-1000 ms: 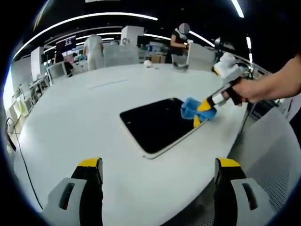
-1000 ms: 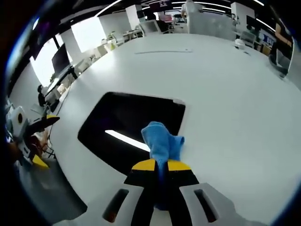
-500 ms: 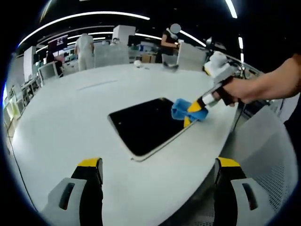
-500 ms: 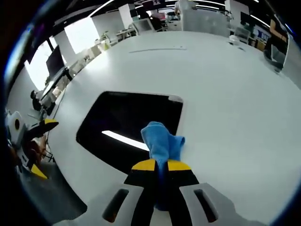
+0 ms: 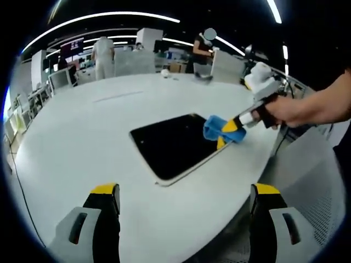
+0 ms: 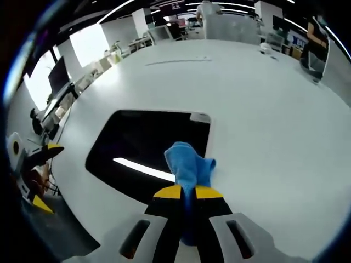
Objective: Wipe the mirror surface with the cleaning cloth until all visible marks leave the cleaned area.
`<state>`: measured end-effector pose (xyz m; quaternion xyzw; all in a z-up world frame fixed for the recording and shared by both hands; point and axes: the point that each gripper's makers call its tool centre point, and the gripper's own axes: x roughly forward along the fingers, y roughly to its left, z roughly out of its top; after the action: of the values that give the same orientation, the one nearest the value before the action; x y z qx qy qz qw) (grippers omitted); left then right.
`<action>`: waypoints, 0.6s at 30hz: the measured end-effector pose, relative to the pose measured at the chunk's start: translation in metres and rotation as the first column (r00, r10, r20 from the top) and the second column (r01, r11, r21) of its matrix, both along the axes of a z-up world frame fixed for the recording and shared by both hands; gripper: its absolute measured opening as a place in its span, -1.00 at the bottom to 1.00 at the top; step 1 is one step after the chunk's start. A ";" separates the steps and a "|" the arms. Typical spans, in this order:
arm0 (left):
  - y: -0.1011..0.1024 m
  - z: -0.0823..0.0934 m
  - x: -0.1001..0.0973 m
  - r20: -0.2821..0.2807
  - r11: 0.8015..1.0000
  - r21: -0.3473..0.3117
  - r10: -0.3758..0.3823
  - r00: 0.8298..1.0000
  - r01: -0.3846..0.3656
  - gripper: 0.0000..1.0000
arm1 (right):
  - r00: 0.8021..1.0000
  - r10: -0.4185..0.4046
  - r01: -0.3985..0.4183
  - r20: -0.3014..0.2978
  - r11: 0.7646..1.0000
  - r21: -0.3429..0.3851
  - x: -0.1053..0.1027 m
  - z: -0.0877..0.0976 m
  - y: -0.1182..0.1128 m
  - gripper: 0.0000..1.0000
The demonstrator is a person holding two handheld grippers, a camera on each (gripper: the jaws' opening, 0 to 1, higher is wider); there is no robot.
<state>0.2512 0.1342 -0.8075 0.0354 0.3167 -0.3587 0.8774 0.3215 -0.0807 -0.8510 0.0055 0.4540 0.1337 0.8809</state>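
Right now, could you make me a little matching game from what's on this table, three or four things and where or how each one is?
Things:
1. cleaning cloth
2. mirror
3. left claw
4. table

States:
A. white, carrying everything else
B. open, holding nothing, hovering back from the mirror
C. blue, pinched in the right claw, lying over the mirror's edge
D. dark and flat, reflecting a bright strip of light

Pairs: 1-C, 2-D, 3-B, 4-A
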 end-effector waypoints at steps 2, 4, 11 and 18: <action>-0.001 0.000 0.000 0.000 1.000 0.002 -0.003 1.000 0.003 0.99 | 1.000 -0.008 0.008 0.004 1.000 0.001 -0.001 0.000 0.003 -0.98; -0.002 0.000 -0.001 0.001 1.000 0.005 -0.010 1.000 0.010 0.99 | 1.000 -0.004 0.004 0.005 1.000 -0.002 0.000 0.000 0.007 -0.98; -0.004 0.002 -0.001 0.003 1.000 -0.008 -0.014 1.000 0.014 0.99 | 1.000 0.012 -0.012 0.021 1.000 -0.008 -0.002 -0.001 0.025 -0.97; -0.005 0.002 -0.003 0.002 1.000 -0.009 -0.025 1.000 0.026 0.99 | 1.000 -0.001 0.000 0.025 1.000 0.011 0.000 0.000 0.035 -0.97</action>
<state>0.2487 0.1290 -0.8054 0.0355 0.3138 -0.3713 0.8732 0.3211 -0.0455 -0.8506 0.0086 0.4424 0.1360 0.8864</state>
